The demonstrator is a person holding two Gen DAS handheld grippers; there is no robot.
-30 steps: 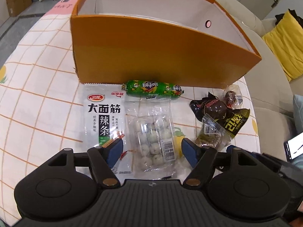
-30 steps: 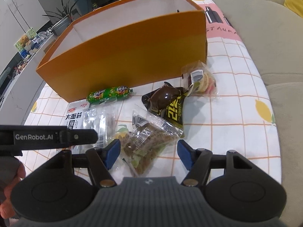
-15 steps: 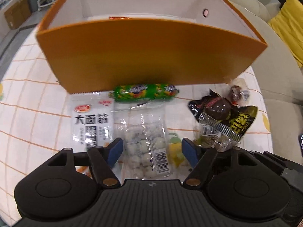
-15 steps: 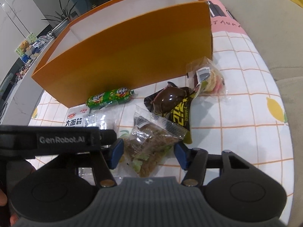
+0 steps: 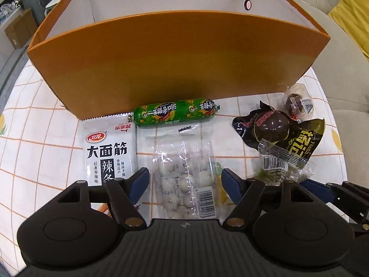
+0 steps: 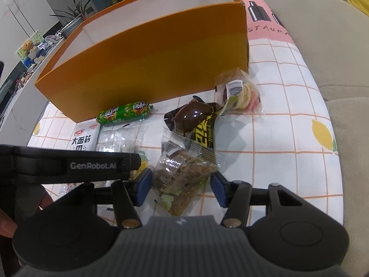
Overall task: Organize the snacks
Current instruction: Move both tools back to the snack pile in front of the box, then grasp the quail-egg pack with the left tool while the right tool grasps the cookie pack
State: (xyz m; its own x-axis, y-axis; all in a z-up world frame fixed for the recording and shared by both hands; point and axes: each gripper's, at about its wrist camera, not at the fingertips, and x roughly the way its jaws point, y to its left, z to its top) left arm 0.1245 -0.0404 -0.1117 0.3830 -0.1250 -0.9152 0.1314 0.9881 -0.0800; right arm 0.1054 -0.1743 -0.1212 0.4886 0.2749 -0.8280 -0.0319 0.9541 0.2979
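On the checked tablecloth (image 5: 34,138), in front of the orange box (image 5: 175,57), the snacks lie scattered. The left gripper (image 5: 184,182) spreads wide over the clear packet of white balls (image 5: 184,175), which lies between its fingers, neither pad touching. The right gripper (image 6: 182,184) stands narrower, its pads flanking the clear packet of brown snack (image 6: 184,177); contact unclear.

Six wrapped snacks (image 5: 184,173) lie flat before the open orange box (image 5: 175,57).
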